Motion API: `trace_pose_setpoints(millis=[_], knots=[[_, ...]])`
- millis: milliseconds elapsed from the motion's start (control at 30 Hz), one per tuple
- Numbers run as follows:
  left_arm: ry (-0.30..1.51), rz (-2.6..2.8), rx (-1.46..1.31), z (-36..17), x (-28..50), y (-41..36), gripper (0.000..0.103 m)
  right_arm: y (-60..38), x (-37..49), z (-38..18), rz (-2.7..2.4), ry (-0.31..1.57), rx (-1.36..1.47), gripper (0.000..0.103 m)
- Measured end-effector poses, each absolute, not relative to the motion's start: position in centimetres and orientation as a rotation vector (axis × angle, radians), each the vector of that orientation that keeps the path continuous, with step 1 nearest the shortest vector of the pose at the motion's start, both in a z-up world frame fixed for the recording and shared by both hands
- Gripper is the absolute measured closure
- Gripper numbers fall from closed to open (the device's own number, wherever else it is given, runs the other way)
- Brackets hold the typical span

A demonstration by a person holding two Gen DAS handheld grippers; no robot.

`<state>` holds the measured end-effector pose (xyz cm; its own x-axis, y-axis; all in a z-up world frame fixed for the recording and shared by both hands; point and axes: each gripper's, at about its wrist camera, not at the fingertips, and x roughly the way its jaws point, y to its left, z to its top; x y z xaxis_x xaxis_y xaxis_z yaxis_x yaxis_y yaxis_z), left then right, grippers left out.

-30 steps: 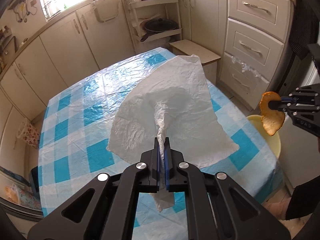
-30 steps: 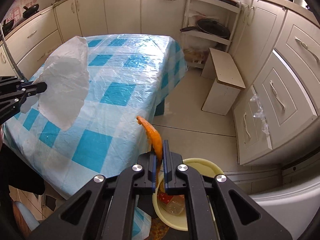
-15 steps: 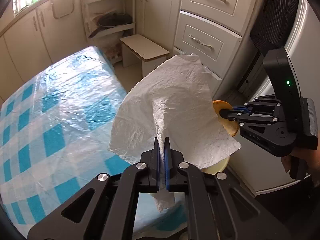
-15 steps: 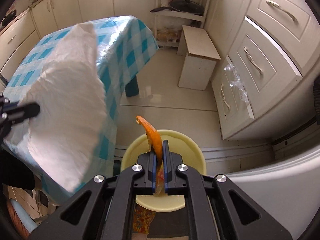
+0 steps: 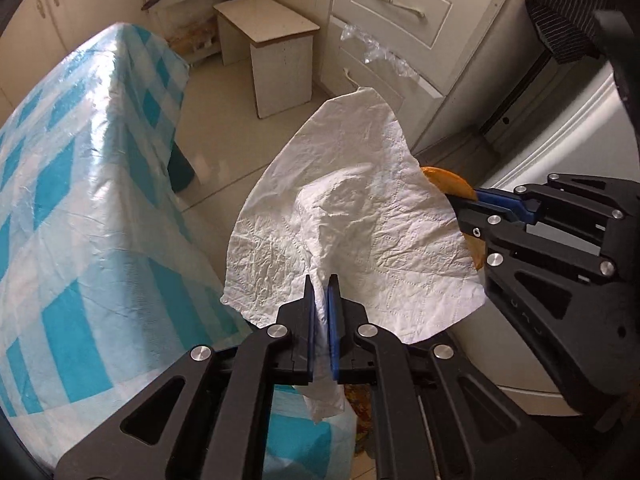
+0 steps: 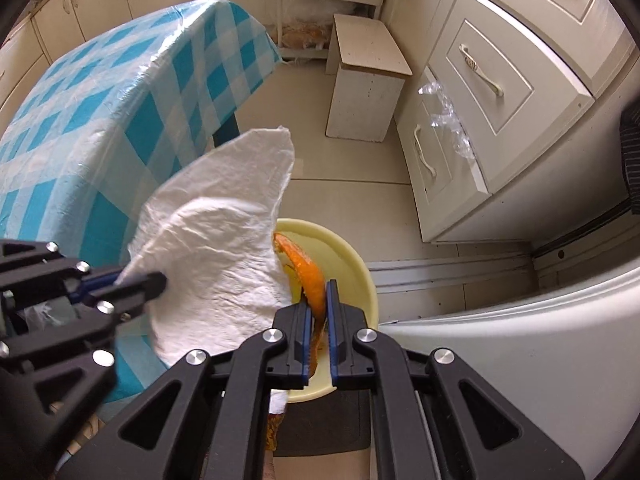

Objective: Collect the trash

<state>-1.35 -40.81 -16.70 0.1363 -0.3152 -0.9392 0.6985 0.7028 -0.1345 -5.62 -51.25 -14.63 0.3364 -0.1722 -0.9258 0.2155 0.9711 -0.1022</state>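
My left gripper (image 5: 321, 282) is shut on a crumpled white paper napkin (image 5: 360, 216), held in the air beyond the table's edge. The napkin also shows in the right wrist view (image 6: 216, 248), hanging over a pale yellow bin (image 6: 352, 256) on the floor. My right gripper (image 6: 319, 286) is shut on an orange peel (image 6: 308, 272), right above the bin. In the left wrist view the right gripper (image 5: 464, 204) comes in from the right, with the peel (image 5: 448, 180) partly hidden behind the napkin.
A table with a blue and white checked cloth (image 6: 120, 92) stands to the left. A small white stool (image 6: 368, 80) and cream drawers (image 6: 492, 80) stand beyond the bin. A white appliance (image 6: 520, 340) is close on the right.
Both grippers have moved off the table toward the bin. The napkin now hangs over the yellow bin beside the peel, and the two grippers are closer together.
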Motion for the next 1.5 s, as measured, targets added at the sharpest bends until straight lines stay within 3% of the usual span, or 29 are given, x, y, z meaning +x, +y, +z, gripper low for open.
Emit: trace_pose_setpoints(millis=[100,267,500,600,700,1000,1267,1500], knots=[[1.291,-0.775,0.354,-18.2,-1.4,-41.9,0.096,-51.9,-5.6,-14.8,-0.263,1.203,0.054,0.074],[1.31,-0.784,0.35,-19.0,-1.8,-42.2,0.084,-52.2,-5.8,-14.1,-0.27,1.18,0.07,0.072],[1.279,-0.777,0.34,-17.9,-1.8,-40.3,0.071,-51.4,-5.6,-13.0,-0.271,1.149,0.054,0.056],[1.24,-0.8,0.355,-16.5,-2.5,-39.3,0.07,-51.1,-5.7,-11.9,-0.286,1.117,0.054,0.048],[1.178,-0.781,0.361,-14.4,-3.3,-37.6,0.052,-50.4,-6.6,-9.7,-0.315,1.048,0.057,0.035],[1.019,-0.734,0.284,-6.6,-5.5,-30.1,0.033,-46.5,-11.7,-2.9,-0.413,0.803,0.15,0.01],[0.897,-0.722,0.281,-1.0,-9.7,-22.8,0.024,-39.5,-17.3,2.0,-0.515,0.607,0.186,0.008],[0.827,-0.727,0.276,2.3,-12.8,-18.2,0.02,-35.0,-21.2,4.2,-0.526,0.582,0.2,0.007]])
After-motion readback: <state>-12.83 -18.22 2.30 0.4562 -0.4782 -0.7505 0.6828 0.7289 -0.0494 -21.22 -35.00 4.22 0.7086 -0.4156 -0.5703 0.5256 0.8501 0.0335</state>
